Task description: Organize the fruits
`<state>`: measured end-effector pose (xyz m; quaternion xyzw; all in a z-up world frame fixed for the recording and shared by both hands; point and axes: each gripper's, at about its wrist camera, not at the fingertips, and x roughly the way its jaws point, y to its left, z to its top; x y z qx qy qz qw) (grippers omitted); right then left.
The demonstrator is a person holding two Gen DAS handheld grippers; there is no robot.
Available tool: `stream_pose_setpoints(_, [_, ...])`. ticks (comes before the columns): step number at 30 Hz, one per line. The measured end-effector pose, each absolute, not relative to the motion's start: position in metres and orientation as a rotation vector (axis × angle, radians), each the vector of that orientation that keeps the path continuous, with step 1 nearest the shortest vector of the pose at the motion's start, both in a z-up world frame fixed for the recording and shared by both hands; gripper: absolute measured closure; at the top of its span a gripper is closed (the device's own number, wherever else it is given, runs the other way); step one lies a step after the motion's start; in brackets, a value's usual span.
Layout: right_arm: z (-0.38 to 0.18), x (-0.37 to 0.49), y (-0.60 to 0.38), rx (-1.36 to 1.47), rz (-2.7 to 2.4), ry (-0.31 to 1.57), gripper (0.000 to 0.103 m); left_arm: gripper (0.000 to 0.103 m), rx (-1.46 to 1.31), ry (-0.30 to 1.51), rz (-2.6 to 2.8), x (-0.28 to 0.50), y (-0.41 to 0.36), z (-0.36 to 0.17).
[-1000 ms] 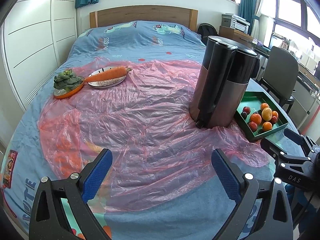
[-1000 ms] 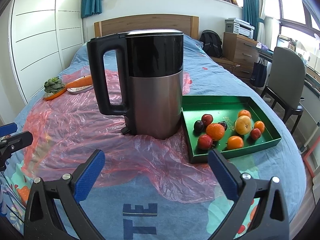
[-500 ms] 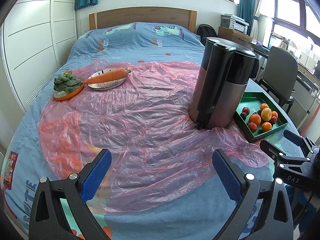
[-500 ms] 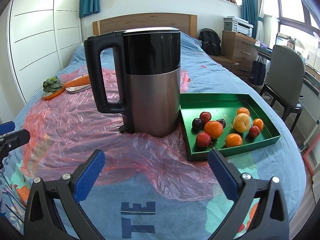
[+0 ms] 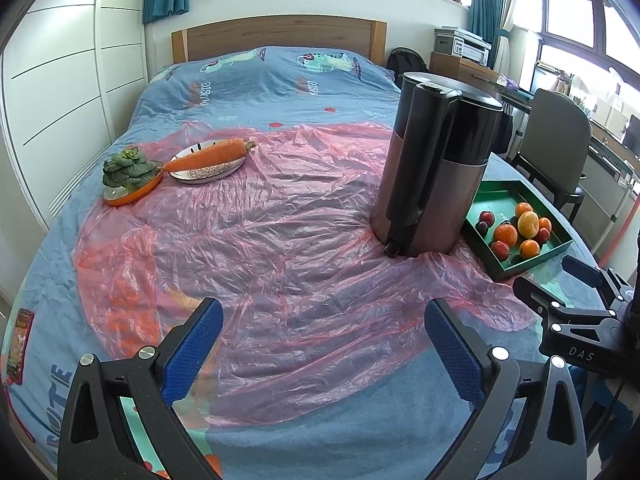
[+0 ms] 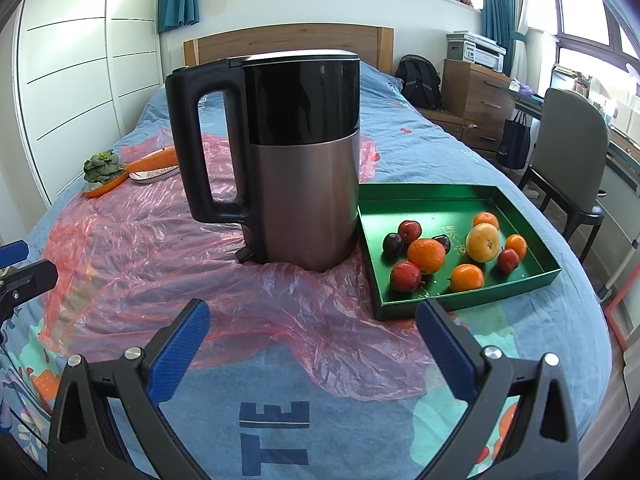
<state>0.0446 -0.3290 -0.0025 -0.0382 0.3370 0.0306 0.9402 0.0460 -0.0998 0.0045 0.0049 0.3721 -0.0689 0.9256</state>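
A green tray point(image 6: 440, 196) lies on the bed to the right of the kettle, also in the left wrist view as the green tray point(image 5: 500, 200). In it sit several fruits: oranges point(image 6: 426, 255), a yellow fruit point(image 6: 483, 241), red plums point(image 6: 405, 276) and a dark plum point(image 6: 393, 243). My right gripper point(image 6: 312, 328) hovers open just short of the tray's near edge, nothing between its fingers. My left gripper point(image 5: 320, 328) is open above the pink plastic sheet, holding nothing. The right gripper point(image 5: 560, 280) also shows at the left wrist view's right edge.
A tall black and steel kettle point(image 6: 288, 160) stands beside the tray's left side. Far left on the pink plastic sheet point(image 5: 240, 240) are a carrot point(image 5: 208, 155) on a plate point(image 5: 208, 170) and leafy greens point(image 5: 128, 168) on an orange dish. A chair point(image 6: 572, 152) stands right of the bed.
Both grippers have drawn back and risen slightly; the kettle and tray look a little farther off. Both stay open. Nothing on the bed has moved.
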Motion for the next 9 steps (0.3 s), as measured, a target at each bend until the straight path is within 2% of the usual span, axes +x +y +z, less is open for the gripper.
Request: stream_pose_setpoints(9, [-0.0024,0.0437,-0.3312,-0.077,0.058,0.689,0.0,0.004,0.005,0.77,-0.148,0.0457,-0.1017,0.0036])
